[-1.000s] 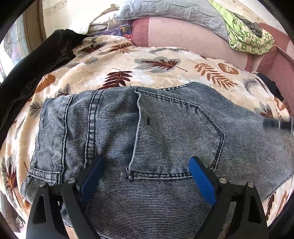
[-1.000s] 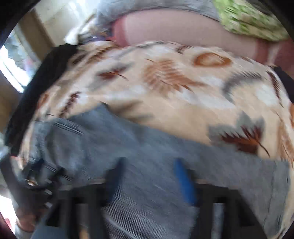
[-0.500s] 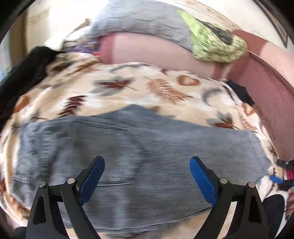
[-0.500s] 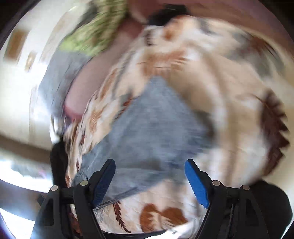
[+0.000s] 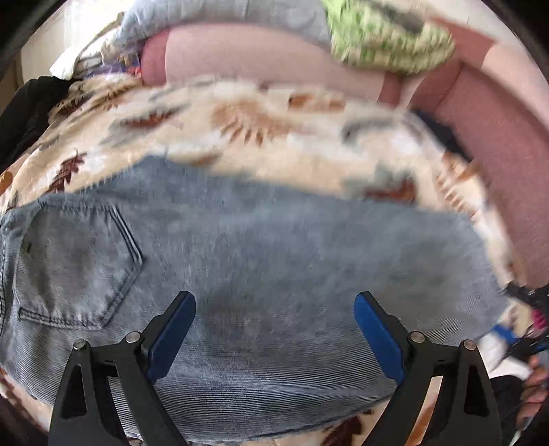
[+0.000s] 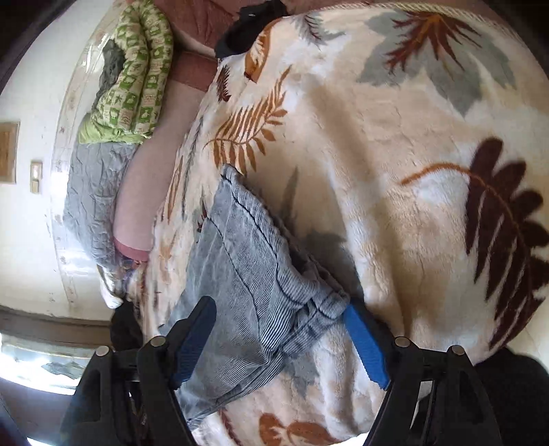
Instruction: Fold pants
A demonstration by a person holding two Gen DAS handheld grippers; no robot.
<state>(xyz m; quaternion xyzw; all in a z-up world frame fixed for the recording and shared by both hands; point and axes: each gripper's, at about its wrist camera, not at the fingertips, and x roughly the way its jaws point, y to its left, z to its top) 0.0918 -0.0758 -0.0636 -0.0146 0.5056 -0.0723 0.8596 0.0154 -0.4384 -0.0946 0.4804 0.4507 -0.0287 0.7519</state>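
Observation:
Light-blue striped denim pants point(image 5: 274, 247) lie flat across a leaf-patterned blanket point(image 5: 260, 120), with a back pocket point(image 5: 75, 267) at the left. My left gripper point(image 5: 274, 302) hovers open over the middle of the pants, and nothing sits between its blue pads. In the right wrist view the leg's hem end point(image 6: 247, 260) lies between the fingers of my right gripper point(image 6: 278, 307). Its jaws are closing around that hem, and the right pad point(image 6: 365, 343) meets the hem's corner. The pads still stand wide apart.
A pink sofa back point(image 5: 274, 58) runs behind the blanket, carrying a green patterned cloth point(image 5: 387, 37) and a grey quilt point(image 5: 223, 13). A black garment point(image 5: 24, 109) lies at the far left. A hand point(image 5: 535, 377) shows at the right edge by the hem.
My left gripper has slid right along the pants, so the pocket now sits at the left. My right gripper has rolled, travelled to the leg's hem and narrowed its jaws around it.

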